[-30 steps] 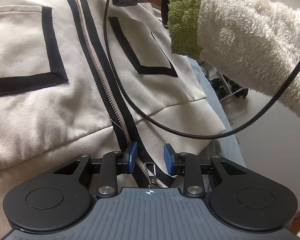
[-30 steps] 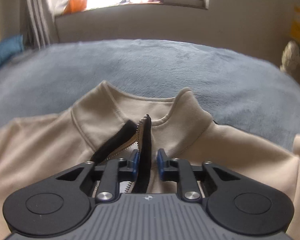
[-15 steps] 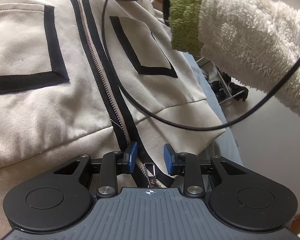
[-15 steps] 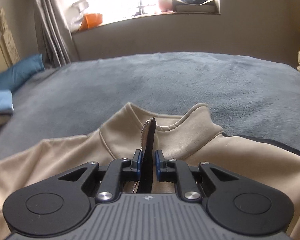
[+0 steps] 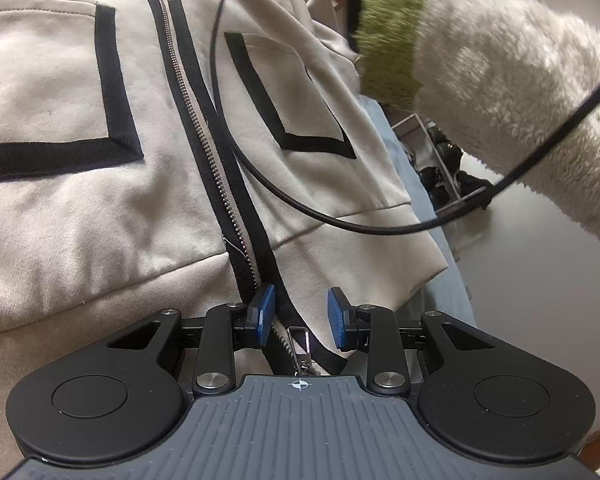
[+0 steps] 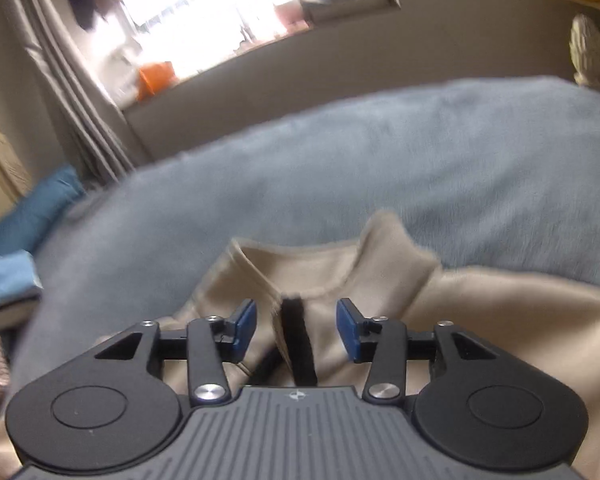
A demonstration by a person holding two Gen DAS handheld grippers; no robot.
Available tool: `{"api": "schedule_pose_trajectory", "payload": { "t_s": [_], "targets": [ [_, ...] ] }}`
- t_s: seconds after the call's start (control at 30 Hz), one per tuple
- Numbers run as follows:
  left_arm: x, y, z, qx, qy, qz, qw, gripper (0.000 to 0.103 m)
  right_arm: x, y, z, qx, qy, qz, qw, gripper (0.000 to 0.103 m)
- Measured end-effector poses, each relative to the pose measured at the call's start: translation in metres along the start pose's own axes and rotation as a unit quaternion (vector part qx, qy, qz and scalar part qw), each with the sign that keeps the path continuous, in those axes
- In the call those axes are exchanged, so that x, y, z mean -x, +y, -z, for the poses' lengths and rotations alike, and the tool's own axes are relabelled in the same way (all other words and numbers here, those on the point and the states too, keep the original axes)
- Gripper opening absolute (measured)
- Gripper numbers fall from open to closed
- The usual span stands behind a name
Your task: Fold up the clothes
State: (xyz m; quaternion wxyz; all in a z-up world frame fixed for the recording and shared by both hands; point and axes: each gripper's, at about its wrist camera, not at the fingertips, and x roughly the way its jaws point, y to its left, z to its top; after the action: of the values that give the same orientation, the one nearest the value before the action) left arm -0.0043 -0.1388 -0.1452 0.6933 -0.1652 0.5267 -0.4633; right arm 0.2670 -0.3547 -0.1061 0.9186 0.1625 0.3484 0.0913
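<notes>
A cream zip jacket (image 5: 100, 208) with black trim lies flat on a blue-grey blanket. Its zipper (image 5: 204, 148) runs from the top of the left wrist view down to my left gripper (image 5: 300, 316). That gripper is open and straddles the zipper's lower end, with the metal pull tab (image 5: 300, 338) between the blue pads. In the right wrist view the jacket's collar (image 6: 320, 268) lies ahead. My right gripper (image 6: 296, 326) is open there, and the black zipper edge (image 6: 298, 344) stands loose between its fingers.
A person's fluffy white sleeve (image 5: 500, 80) with a green cuff (image 5: 388, 40) reaches over the jacket, trailing a black cable (image 5: 300, 208). The blanket (image 6: 380, 168) stretches beyond the collar. Blue pillows (image 6: 24, 220) sit far left, under a curtain (image 6: 72, 92) and a bright window.
My right gripper has opened and let go of the black zipper edge at the collar, and its view has tilted. The left gripper has stayed over the zipper's lower end.
</notes>
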Motion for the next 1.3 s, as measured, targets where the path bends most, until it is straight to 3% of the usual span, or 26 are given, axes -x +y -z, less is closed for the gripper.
{"api": "schedule_pose_trajectory", "payload": {
  "t_s": [0.13, 0.3, 0.43, 0.67, 0.8, 1.13, 1.3],
  "targets": [
    [0.001, 0.003, 0.000, 0.006, 0.001, 0.006, 1.0000, 0.028, 0.024, -0.019, -0.013, -0.016, -0.026, 0.007, 1.000, 0.056],
    [0.003, 0.003, 0.000, 0.002, 0.001, 0.009, 1.0000, 0.028, -0.006, -0.041, -0.017, -0.053, 0.018, 0.066, 0.996, 0.029],
    [0.003, 0.003, 0.001, -0.003, 0.001, 0.009, 1.0000, 0.028, -0.050, -0.049, -0.008, -0.058, 0.069, 0.122, 0.988, 0.023],
    [-0.001, 0.001, 0.000, -0.010, 0.001, 0.009, 0.9999, 0.028, -0.042, -0.051, -0.014, -0.073, 0.051, 0.125, 0.988, 0.023],
    [0.000, 0.000, 0.000, -0.012, 0.000, 0.009, 0.9999, 0.028, 0.002, -0.060, -0.022, -0.089, 0.004, 0.119, 0.989, 0.025],
    [-0.003, 0.000, -0.001, -0.017, 0.000, 0.004, 0.9999, 0.028, 0.191, -0.111, -0.019, -0.111, -0.083, 0.114, 0.984, 0.026],
    [-0.004, -0.003, 0.000, -0.021, -0.004, -0.003, 0.9998, 0.028, 0.298, -0.146, 0.007, -0.159, -0.137, 0.153, 0.966, 0.026]
  ]
}}
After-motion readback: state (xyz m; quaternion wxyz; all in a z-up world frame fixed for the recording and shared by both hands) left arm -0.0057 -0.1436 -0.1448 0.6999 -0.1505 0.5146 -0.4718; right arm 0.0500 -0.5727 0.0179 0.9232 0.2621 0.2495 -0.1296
